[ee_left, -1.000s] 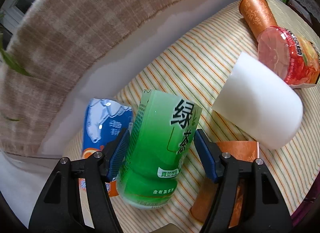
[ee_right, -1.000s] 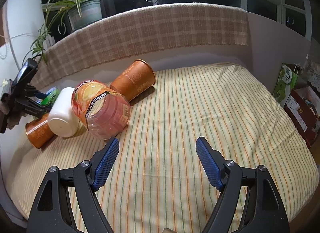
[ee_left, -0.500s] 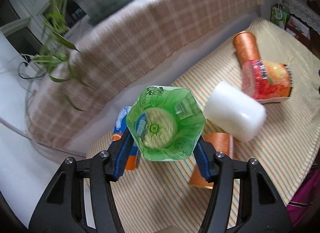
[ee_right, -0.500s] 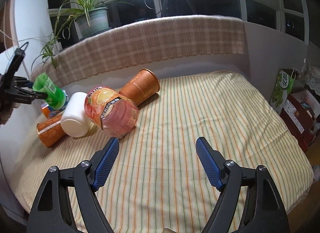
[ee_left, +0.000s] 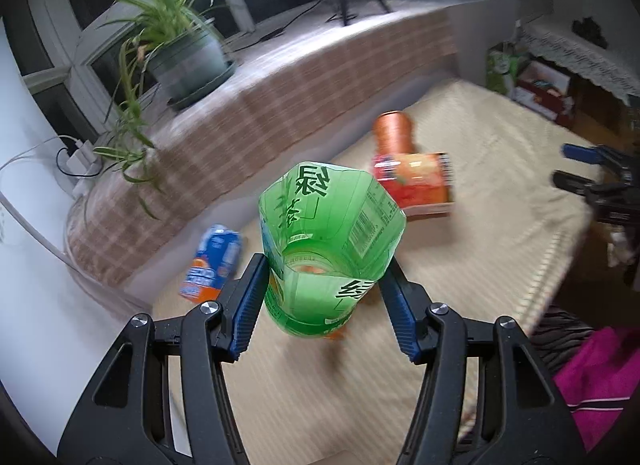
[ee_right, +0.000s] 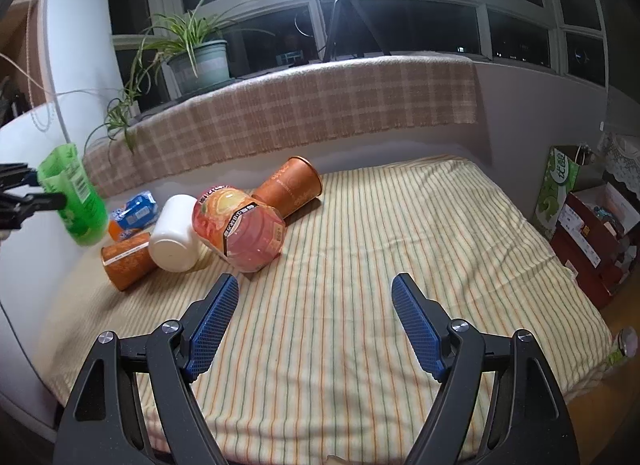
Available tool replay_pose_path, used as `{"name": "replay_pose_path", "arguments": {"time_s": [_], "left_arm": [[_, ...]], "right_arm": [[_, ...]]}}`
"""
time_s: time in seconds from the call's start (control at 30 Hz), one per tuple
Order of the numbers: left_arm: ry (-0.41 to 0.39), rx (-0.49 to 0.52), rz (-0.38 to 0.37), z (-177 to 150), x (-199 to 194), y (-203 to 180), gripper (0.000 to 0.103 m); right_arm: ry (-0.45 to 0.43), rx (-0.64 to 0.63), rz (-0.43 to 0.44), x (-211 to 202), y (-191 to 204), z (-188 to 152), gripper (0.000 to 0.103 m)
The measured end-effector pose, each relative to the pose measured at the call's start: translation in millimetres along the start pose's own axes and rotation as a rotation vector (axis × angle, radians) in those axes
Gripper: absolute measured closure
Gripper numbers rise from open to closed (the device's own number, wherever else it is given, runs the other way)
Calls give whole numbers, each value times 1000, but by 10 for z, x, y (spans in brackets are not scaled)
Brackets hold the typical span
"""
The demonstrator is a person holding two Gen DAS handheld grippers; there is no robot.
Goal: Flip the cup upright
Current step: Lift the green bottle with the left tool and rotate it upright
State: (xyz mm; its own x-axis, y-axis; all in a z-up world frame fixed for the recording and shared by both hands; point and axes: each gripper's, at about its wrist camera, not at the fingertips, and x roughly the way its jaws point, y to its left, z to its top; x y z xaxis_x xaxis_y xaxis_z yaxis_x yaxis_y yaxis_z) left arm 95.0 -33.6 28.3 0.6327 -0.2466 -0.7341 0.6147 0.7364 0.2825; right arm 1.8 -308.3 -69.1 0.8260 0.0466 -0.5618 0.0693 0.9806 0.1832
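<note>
Green cup — a cut-down tea bottle with a printed label — hangs in the air above the striped cloth, pinched between the blue pads of the left gripper. Its open mouth faces up toward the left wrist camera, and the jaws are closed to about its width, one pad on each side of the lower body. In the right wrist view it reads as roughly upright, tilted a little, clear of the cloth and to the left of the white cup.

So the turning looks mostly done; what is left, by my judgement, is levelling it, lowering it base-first onto the cloth and letting go. The left view is smeared, so exactly how far it sits above the cloth is hard to tell.

Beside the white cup, other cups lie on their sides: two brown paper cups, a pink-orange printed one and a blue-orange one — none upright.

The right gripper hovers above the cloth, well to the right of the white cup, jaws spread wide and holding nothing.
</note>
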Motion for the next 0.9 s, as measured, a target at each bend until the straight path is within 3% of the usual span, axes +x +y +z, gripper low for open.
{"name": "replay_pose_path", "arguments": {"time_s": [0.23, 0.43, 0.57, 0.9], "left_arm": [[-40, -97, -148, -160, -192, -513, 44], [-21, -280, -379, -290, -73, -833, 44], [12, -377, -487, -329, 108, -947, 45], [98, -530, -508, -330, 699, -690, 45]], "right_arm": [[-27, 10, 5, -206, -133, -30, 24], [-40, 32, -11, -327, -318, -65, 24], [-38, 42, -21, -368, -418, -96, 24], [-32, 51, -26, -351, -477, -102, 24]]}}
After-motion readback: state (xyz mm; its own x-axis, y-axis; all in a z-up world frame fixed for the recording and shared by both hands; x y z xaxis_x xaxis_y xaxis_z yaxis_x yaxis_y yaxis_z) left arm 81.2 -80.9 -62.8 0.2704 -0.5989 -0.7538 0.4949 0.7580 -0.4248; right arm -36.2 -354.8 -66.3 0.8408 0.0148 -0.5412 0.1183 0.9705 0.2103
